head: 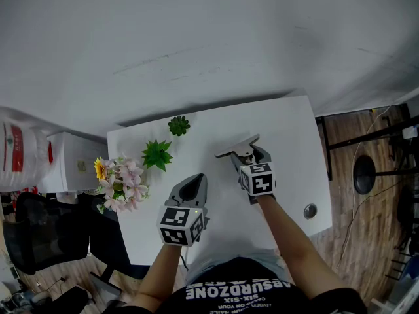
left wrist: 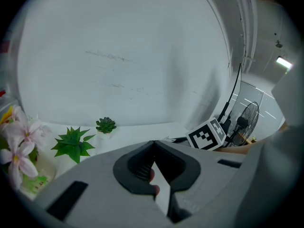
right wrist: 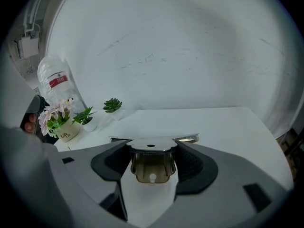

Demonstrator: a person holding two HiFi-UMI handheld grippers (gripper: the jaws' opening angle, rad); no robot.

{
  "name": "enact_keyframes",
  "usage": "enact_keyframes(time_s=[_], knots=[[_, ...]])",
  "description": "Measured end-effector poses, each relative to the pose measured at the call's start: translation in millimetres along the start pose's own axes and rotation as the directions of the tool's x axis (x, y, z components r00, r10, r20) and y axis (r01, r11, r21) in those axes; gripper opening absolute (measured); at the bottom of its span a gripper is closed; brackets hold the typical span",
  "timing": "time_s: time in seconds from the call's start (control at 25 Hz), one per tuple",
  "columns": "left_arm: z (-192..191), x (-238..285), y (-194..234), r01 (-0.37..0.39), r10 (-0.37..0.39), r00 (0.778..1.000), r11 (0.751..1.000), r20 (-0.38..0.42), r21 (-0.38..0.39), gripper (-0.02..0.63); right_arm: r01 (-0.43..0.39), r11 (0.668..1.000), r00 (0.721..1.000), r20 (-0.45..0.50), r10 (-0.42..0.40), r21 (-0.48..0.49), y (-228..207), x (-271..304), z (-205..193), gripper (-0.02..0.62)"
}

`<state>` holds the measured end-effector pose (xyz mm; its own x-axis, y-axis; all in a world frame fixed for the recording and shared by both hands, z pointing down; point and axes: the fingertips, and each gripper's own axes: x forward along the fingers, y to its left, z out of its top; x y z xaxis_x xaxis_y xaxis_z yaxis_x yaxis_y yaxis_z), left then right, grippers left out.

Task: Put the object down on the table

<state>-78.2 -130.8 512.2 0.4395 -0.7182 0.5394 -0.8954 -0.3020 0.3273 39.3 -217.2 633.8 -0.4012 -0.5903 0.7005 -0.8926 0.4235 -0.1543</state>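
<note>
My right gripper (head: 245,154) is over the middle of the white table (head: 288,129), shut on a metal scraper (head: 237,146). Its flat steel blade (right wrist: 152,142) spans across the jaw tips, and its translucent brown handle (right wrist: 152,167) sits between the pads. Whether the blade touches the tabletop I cannot tell. My left gripper (head: 196,182) hovers lower left, over the table's near part. In the left gripper view its jaws meet at the tips (left wrist: 153,142) with nothing held.
A small succulent (head: 179,125), a spiky green plant (head: 158,154) and a pot of pink flowers (head: 118,182) stand along the table's left side. A round cable grommet (head: 310,210) sits near the right front corner. A black chair (head: 39,234) stands off to the left.
</note>
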Motion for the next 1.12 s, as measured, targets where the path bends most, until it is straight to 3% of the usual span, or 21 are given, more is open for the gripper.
enact_keyframes(time_s=[1.12], knots=[[-3,2,-1,0.000,0.000,1.000,1.000,-0.009,-0.003,0.006,0.039,0.995,0.995,-0.086,-0.047,-0.094,-7,10,-36,0.284]])
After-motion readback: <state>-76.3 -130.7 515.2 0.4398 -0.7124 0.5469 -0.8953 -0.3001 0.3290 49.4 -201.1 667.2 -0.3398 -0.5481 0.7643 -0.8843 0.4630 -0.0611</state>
